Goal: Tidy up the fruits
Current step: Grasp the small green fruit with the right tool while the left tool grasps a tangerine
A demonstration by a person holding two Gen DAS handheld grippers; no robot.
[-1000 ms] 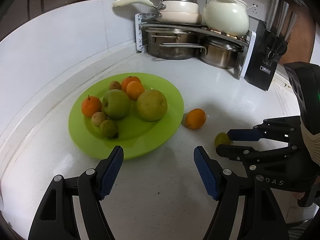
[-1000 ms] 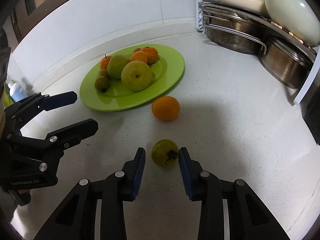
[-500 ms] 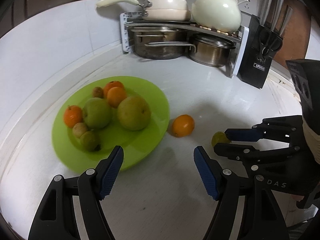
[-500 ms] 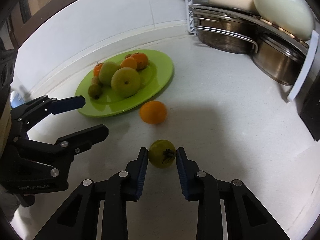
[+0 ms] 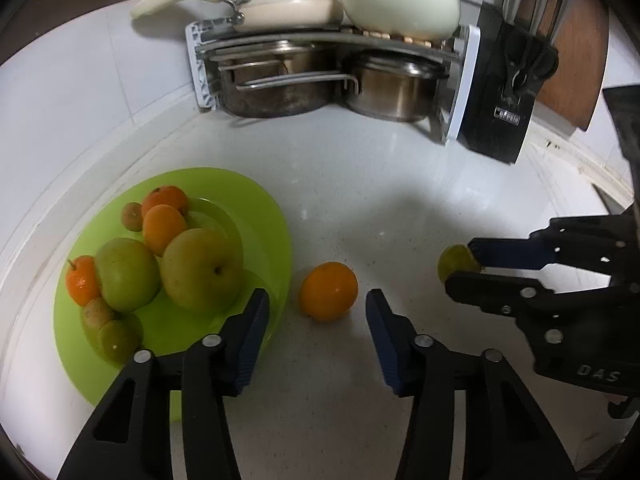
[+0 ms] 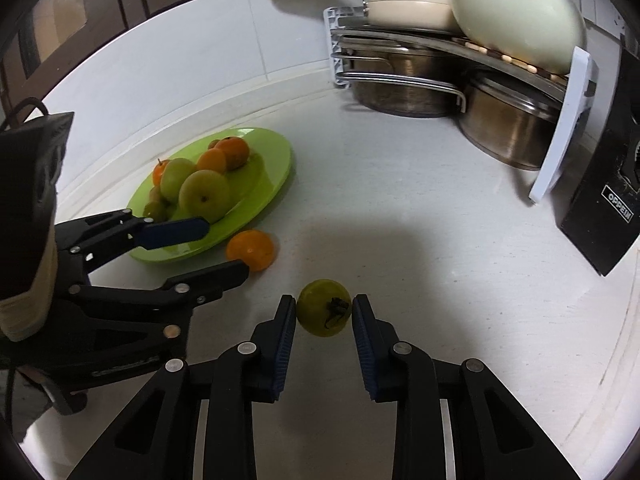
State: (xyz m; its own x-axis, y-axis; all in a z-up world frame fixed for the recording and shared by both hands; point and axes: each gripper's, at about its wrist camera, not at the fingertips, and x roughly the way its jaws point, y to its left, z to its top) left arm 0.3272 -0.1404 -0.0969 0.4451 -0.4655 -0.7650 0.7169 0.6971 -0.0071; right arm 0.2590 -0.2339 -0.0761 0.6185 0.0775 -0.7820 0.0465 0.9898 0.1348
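Broadly, the white counter (image 5: 360, 200) filled both views, with the pot rack (image 5: 320, 40) at the upper middle of the left wrist frame. Left of centre sat the green plate (image 5: 248, 216), heaped with fruit. The left hand-held gripper (image 5: 316, 316) stood wide around a loose orange (image 5: 328, 297), not touching it. At lower centre of the right wrist view, the right hand-held gripper (image 6: 324, 314) pinched the small yellow-green fruit (image 6: 324, 307).

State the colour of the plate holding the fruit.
Lime green; the plate shows best in the left wrist view.
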